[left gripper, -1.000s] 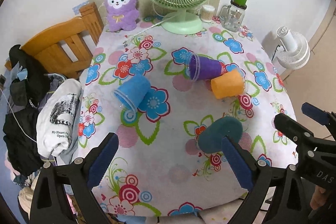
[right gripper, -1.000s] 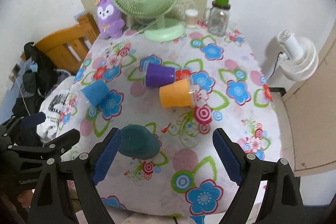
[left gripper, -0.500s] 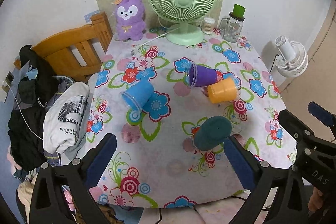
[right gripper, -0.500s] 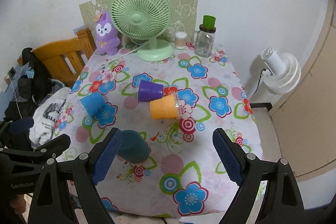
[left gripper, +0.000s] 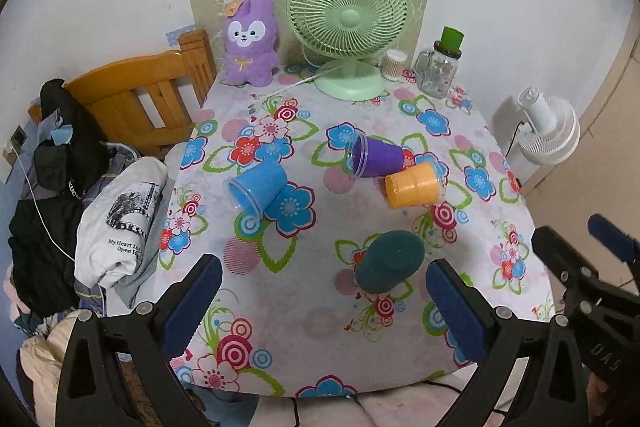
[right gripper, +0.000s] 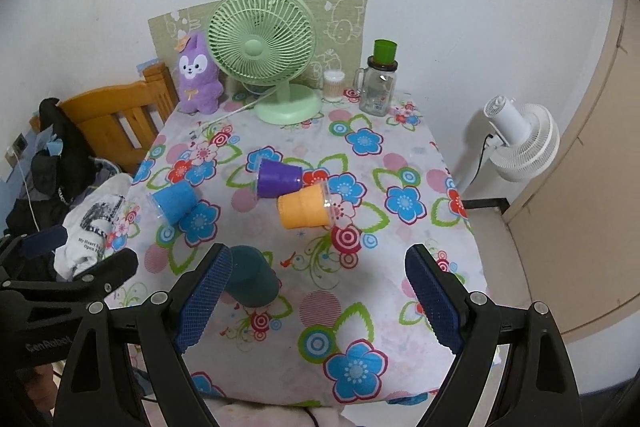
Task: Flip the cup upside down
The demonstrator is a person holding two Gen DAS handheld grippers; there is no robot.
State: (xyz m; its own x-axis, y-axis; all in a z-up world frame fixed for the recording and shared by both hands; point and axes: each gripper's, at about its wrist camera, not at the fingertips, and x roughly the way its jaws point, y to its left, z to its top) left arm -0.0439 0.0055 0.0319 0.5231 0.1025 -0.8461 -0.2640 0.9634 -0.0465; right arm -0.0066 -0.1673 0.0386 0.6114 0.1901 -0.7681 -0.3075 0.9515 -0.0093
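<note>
Left gripper (left gripper: 324, 301) wide open, holding nothing, hovering over the near edge of the floral tablecloth (left gripper: 320, 319). Right gripper (right gripper: 318, 297) also wide open and empty, just beside it at the same near edge; its fingers show at the right margin of the left wrist view.

Dark teal cup (left gripper: 390, 262) stands upside down, closed base up. In the left view it sits just ahead of the right finger, not touching; in the right view (right gripper: 251, 281) it is partly hidden behind the left finger.

Further out, orange cup (left gripper: 412, 185) lies on its side, mouth toward the right, touching the purple cup (left gripper: 376, 157), also on its side with mouth toward the left. Blue cup (left gripper: 258, 187) on its side well to the left, apart from the others.

Back of table: green desk fan (left gripper: 348, 23), purple plush toy (left gripper: 250, 41), glass jar with green lid (left gripper: 440, 67). Wooden chair (left gripper: 148, 99) and clothes pile (left gripper: 116, 223) left of the table, white floor fan (left gripper: 548, 131) on the right.
</note>
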